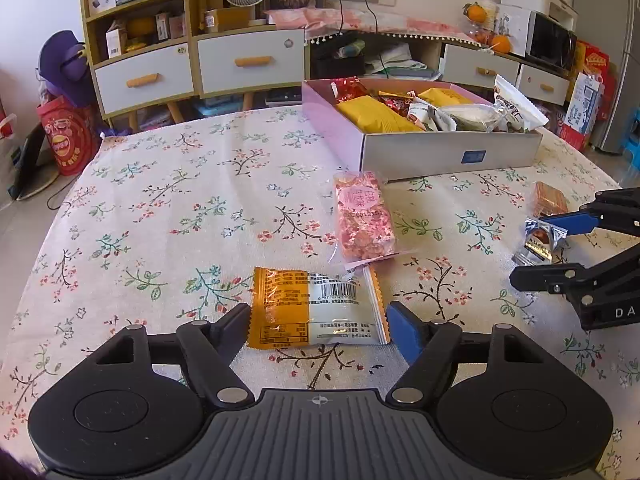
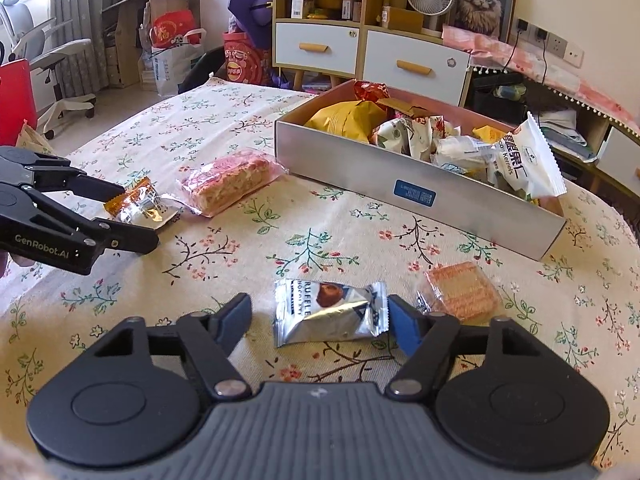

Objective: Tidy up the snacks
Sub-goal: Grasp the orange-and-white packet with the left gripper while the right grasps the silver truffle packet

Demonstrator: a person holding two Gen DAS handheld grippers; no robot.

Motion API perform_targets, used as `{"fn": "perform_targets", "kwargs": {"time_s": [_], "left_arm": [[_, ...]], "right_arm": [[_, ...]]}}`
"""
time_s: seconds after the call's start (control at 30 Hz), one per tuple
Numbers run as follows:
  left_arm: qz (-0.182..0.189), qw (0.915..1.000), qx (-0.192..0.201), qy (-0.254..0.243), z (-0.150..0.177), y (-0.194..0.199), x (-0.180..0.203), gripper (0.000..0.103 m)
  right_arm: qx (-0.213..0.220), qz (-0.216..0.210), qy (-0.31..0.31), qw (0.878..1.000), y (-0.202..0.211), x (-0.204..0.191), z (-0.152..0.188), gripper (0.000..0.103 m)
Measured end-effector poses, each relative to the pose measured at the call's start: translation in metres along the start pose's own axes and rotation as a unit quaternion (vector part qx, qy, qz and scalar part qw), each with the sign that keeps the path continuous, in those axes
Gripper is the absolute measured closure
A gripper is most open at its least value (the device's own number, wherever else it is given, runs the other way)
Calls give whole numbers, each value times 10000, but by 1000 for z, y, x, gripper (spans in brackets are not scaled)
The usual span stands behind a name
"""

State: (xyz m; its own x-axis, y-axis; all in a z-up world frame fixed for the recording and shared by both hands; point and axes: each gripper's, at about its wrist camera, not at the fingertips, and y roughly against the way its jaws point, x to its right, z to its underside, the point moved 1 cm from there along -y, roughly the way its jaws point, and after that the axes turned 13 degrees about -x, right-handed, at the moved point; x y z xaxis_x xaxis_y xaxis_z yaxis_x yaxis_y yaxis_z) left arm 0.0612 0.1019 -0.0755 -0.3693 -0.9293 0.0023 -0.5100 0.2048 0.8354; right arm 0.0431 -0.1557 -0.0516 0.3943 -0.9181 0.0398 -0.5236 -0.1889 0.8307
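My left gripper [image 1: 318, 318] is open with an orange-and-white snack packet [image 1: 316, 308] lying flat between its fingers on the table. My right gripper [image 2: 318, 316] is open around a silver truffle chocolate packet [image 2: 328, 312]. Both also show in the other view: the right gripper [image 1: 532, 248] around the silver packet [image 1: 540, 240], the left gripper [image 2: 136, 216] around the orange packet [image 2: 140, 204]. A pink snack bar [image 1: 364, 220] lies beyond the left gripper. An open snack box [image 1: 448, 152] full of packets stands behind.
An orange wafer packet [image 2: 464, 290] lies just right of the right gripper. The floral tablecloth [image 1: 180, 220] covers the table. The pink bar [image 2: 228, 180] and the box [image 2: 416, 196] stand ahead. Cabinets with drawers [image 1: 240, 64] line the far wall.
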Motion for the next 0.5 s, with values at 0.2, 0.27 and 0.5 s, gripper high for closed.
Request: {"fn": "perform_targets", "kwargs": {"time_s": [0.2, 0.27, 0.5], "left_arm": [[-7, 10000, 21, 10, -1, 2, -1, 36], [7, 10000, 28, 19, -2, 2, -1, 38], [45, 10000, 23, 33, -2, 4, -2, 42]], "right_arm": [[21, -16, 159, 9999, 1, -6, -1, 58], [27, -13, 216, 9998, 2, -8, -2, 60], [11, -50, 195, 9998, 2, -9, -4, 61]]}}
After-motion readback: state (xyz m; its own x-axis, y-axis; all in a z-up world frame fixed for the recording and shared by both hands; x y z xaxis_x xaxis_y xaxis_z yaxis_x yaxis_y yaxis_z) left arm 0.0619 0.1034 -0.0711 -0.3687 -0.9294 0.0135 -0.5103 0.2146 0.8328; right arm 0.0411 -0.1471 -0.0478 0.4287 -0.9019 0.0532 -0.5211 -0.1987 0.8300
